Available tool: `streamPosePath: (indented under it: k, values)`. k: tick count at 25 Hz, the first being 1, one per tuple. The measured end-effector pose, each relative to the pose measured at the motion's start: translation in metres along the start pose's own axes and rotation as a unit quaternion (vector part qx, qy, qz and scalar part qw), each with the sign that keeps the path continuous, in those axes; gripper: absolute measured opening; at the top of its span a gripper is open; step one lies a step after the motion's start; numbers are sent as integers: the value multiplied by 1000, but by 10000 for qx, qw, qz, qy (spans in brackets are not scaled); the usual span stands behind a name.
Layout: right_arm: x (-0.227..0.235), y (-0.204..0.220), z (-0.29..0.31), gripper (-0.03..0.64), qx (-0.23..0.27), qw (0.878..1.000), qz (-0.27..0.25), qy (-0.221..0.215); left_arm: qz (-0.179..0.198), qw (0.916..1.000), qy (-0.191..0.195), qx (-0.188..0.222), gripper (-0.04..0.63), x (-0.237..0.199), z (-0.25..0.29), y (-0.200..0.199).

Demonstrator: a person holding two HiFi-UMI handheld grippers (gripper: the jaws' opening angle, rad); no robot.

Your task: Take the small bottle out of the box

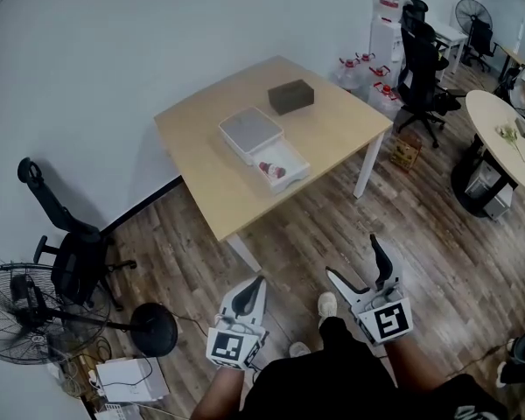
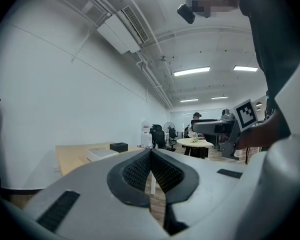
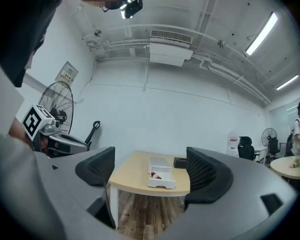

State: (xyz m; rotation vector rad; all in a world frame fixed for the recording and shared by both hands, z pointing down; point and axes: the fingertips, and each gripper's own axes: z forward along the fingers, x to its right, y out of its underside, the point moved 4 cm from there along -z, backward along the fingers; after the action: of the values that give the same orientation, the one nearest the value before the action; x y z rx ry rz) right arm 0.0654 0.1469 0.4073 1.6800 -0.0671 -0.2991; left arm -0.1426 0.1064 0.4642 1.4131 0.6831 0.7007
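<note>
A white box [image 1: 290, 180] lies open on the wooden table [image 1: 337, 129], its lid [image 1: 251, 131] beside it. A small bottle [image 1: 272, 171] with red on it lies inside the box. Both grippers are held well short of the table, over the wood floor. My left gripper [image 1: 261, 280] is shut with nothing in it, its pads meeting in the left gripper view [image 2: 151, 160]. My right gripper [image 1: 353, 256] stands open and empty. Between its jaws in the right gripper view [image 3: 155, 171], the box [image 3: 161, 183] and the bottle [image 3: 157, 175] show far ahead.
A dark box [image 1: 290, 95] sits at the table's far side. A black office chair [image 1: 70, 252] and a floor fan [image 1: 22, 309] stand at the left. More chairs [image 1: 420, 68], water jugs [image 1: 367, 68] and a round table [image 1: 507, 134] are at the right.
</note>
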Motion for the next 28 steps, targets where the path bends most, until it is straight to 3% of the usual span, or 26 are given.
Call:
streamPosePath:
  k: [9, 14, 28]
  values:
    - [48, 22, 52, 433, -287, 9995, -64, 88, -51, 9998, -174, -74, 9, -23, 55, 2]
    - [75, 34, 91, 434, -139, 9998, 110, -88, -84, 9995, -304, -34, 9, -40, 92, -5]
    - [140, 67, 175, 433, -481, 9963, 277, -657, -139, 9981, -573, -181, 9, -62, 186, -8]
